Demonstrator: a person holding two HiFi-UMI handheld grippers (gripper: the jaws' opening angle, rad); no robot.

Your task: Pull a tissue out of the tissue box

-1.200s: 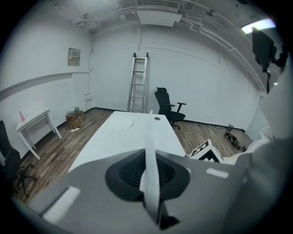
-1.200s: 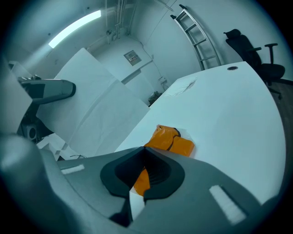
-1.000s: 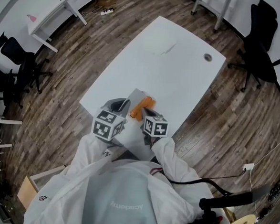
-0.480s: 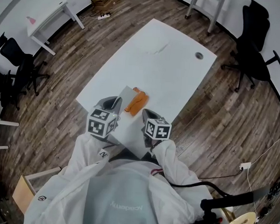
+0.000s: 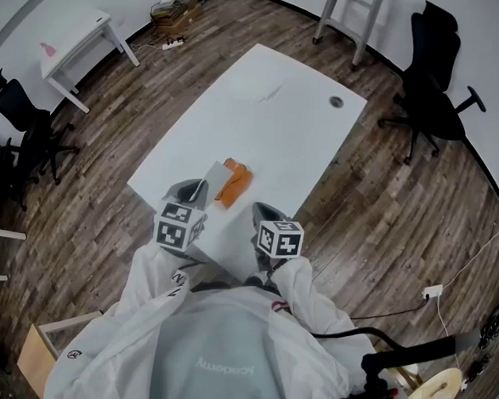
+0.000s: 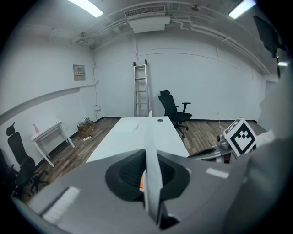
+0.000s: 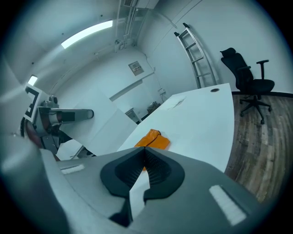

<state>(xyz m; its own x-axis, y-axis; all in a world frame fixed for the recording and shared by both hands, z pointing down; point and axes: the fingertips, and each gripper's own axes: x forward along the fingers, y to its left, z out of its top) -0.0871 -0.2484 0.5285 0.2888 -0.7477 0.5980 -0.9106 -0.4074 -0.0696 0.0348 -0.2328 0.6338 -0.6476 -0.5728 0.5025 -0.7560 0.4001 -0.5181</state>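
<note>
left gripper view: the left claw (image 6: 147,157) is clamped tight on a white tissue (image 6: 150,135), held just beside the orange tissue box (image 5: 236,183) on the tabletop (image 5: 280,128). the right claw (image 7: 145,151) is closed, gripping nothing.

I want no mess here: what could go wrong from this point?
1. Only the left tongs pinch the tissue; the orange pack lies unheld, with the right tongs shut and empty. If the sheet is still caught in it, which I can't tell, the pack may get dragged along.
2. The pack lies close to the table's near edge, so it could slide off.
</note>
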